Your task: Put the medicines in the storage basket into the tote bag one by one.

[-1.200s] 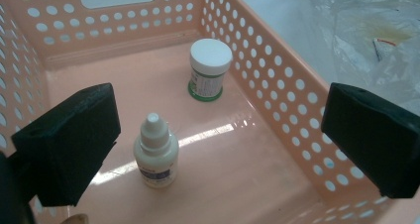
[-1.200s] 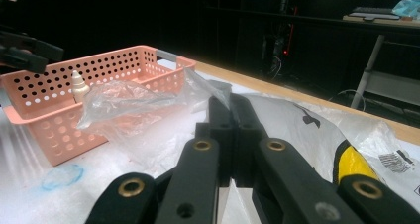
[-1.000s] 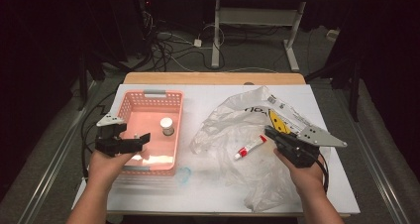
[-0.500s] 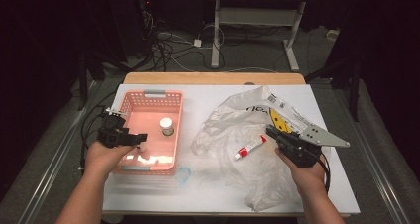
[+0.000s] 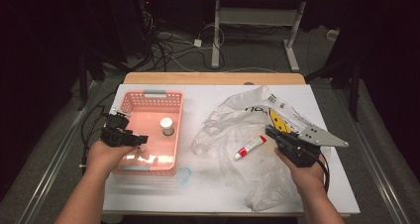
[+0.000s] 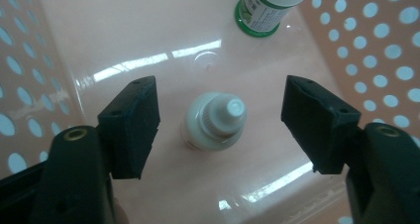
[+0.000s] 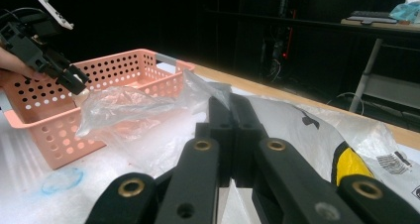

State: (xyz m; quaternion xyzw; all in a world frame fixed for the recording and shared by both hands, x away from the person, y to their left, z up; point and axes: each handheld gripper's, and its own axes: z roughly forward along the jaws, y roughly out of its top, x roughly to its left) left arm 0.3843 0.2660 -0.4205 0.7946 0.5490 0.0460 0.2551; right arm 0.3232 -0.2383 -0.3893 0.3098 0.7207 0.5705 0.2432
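A pink perforated basket [image 5: 155,92] stands at the table's left. On its floor lies a small white bottle [image 6: 214,122], cap toward the camera, between the jaws of my open left gripper [image 6: 221,110], which touches nothing. A green-labelled white bottle [image 6: 270,8] stands farther in. From above, my left gripper [image 5: 137,140] hovers over the basket's near left part. My right gripper [image 5: 270,132] is shut on a fold of the clear plastic bag [image 5: 233,117]. The film [image 7: 129,105] stretches from the shut jaws toward the basket [image 7: 59,130]. A red and white tube [image 5: 250,147] lies on the bag.
The white table [image 5: 208,194] has a wooden strip [image 5: 213,78] along its far edge. A faint blue ring mark [image 5: 184,175] sits near the basket's front right corner. Cables and desk legs lie on the dark floor beyond.
My left hand has shifted slightly farther over the basket's near left part. The right gripper and the bag have hardly moved.
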